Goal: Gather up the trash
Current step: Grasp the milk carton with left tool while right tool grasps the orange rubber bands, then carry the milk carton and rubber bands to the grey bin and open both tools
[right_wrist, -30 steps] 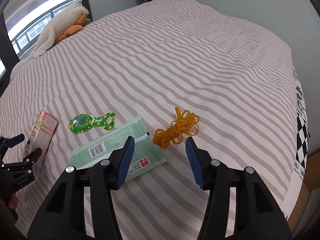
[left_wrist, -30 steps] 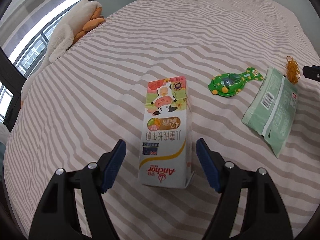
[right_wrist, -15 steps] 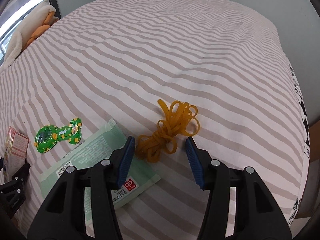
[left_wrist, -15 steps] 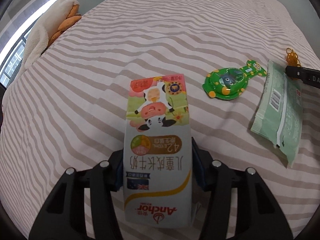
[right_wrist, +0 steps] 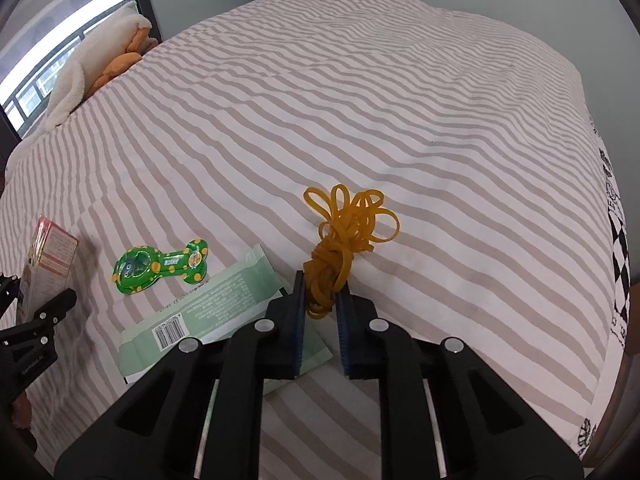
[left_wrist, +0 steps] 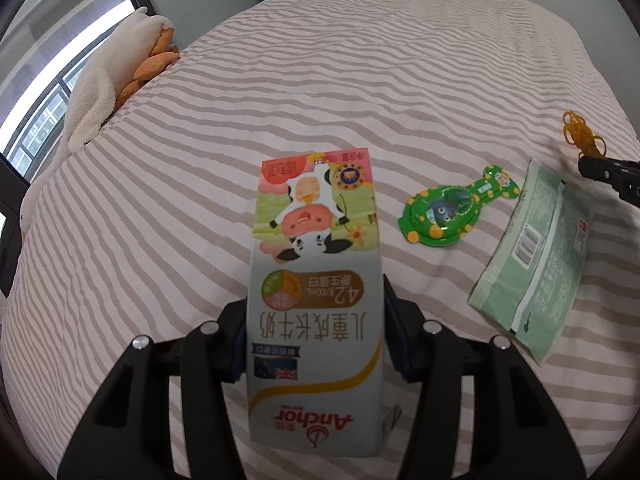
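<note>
My left gripper [left_wrist: 314, 320] is shut on an Anchor milk carton [left_wrist: 314, 280], lifted off the striped bed; the carton also shows in the right wrist view [right_wrist: 48, 264]. My right gripper [right_wrist: 322, 300] is shut on a bunch of orange rubber bands [right_wrist: 344, 240], also visible at the right edge of the left wrist view [left_wrist: 580, 136]. A green snack wrapper [left_wrist: 536, 256] lies flat between the grippers; in the right wrist view [right_wrist: 208, 320] it is partly under the right gripper. A green spotted toy-shaped package [left_wrist: 452, 212] lies beside it [right_wrist: 160, 268].
The striped bed cover [right_wrist: 360, 100] spreads far ahead. A white and orange plush toy [left_wrist: 108, 92] lies at the bed's far left edge by the window. The bed's right edge [right_wrist: 616, 240] drops off near a patterned cloth.
My left gripper closed on the milk carton and raised it. My right gripper moved forward over the rubber bands and closed on them.
</note>
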